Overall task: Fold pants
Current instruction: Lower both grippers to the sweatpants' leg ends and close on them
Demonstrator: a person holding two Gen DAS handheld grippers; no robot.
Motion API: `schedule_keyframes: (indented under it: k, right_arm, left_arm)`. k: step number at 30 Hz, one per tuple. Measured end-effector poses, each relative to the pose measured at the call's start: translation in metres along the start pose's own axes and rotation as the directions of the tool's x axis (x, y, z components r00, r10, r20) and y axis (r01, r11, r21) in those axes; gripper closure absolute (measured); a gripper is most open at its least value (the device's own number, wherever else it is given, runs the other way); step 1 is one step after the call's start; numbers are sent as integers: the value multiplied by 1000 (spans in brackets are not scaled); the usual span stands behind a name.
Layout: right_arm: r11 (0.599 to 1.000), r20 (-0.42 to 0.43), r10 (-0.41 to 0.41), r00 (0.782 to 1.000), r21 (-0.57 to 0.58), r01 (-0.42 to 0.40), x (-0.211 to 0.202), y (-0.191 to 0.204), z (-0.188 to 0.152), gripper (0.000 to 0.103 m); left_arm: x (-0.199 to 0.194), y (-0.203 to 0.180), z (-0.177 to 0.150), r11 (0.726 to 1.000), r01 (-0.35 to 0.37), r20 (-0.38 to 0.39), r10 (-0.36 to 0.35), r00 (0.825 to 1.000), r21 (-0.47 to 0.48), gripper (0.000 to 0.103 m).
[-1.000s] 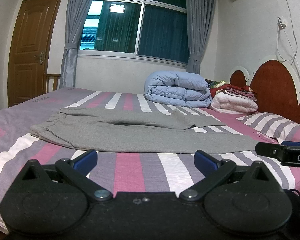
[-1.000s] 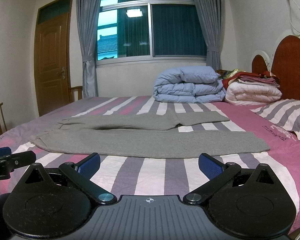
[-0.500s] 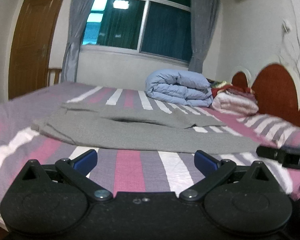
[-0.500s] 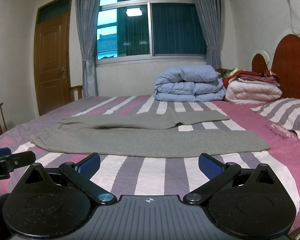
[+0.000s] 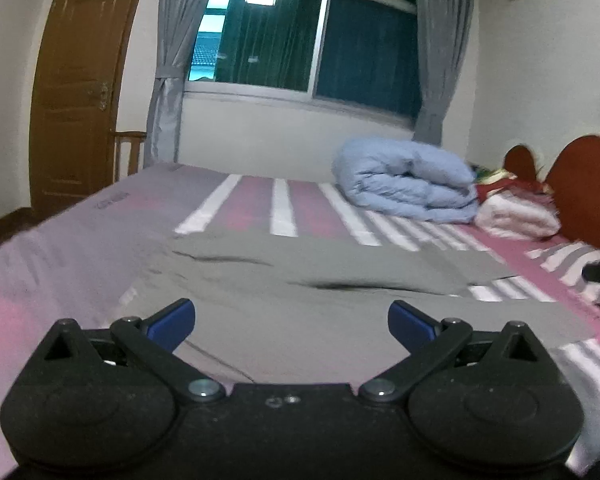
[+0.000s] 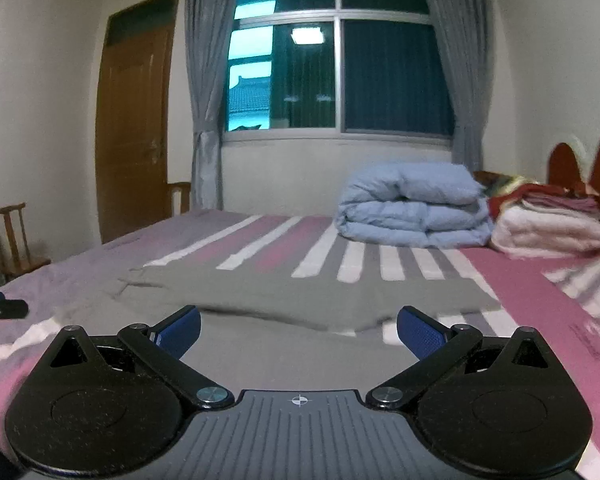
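The grey pants are lying flat across the striped bed, running along its near edge, with the two legs stretching toward the headboard side. The left gripper is hovering low over the pants near the end away from the headboard, its jaws spread wide and holding nothing. The right gripper is hanging over the pants' near leg, its blue fingers likewise standing far apart and empty. A folded blue duvet is sitting at the bed's far edge, with stacked blankets just beside it against the headboard.
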State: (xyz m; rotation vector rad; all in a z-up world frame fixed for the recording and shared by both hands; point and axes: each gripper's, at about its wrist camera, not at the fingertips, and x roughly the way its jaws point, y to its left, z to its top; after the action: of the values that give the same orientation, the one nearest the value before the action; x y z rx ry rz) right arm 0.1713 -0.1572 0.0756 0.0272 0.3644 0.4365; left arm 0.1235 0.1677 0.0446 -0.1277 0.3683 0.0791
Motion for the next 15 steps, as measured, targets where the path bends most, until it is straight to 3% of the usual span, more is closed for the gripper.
schedule_keyframes:
  k: [1,2,4,11,15]
  right_arm:
    - [999,-97,38,995,25,-36,27,-4,11,0]
    - [996,-138,87,987,44,-82,49,-7,19,0]
    - [996,-114,89,990,-7,-90,82,-5,34,0]
    - [990,-180,79,980,-97,-98,257,-9,61,0]
    - [977,-226,111,968,-154,-148,356,-11,63,2]
  left_arm:
    - [16,16,11,1000,5,-19,-5,1000,13,8]
    - [33,27,20,1000,15,-37,-15,999,24,9]
    - [72,56,38,998,-5,-78,10,997,59,24]
    - [223,151,75,995,-63,-198,76,977,74,25]
    - [302,180,77,994,-43,-289,70,955,100,36]
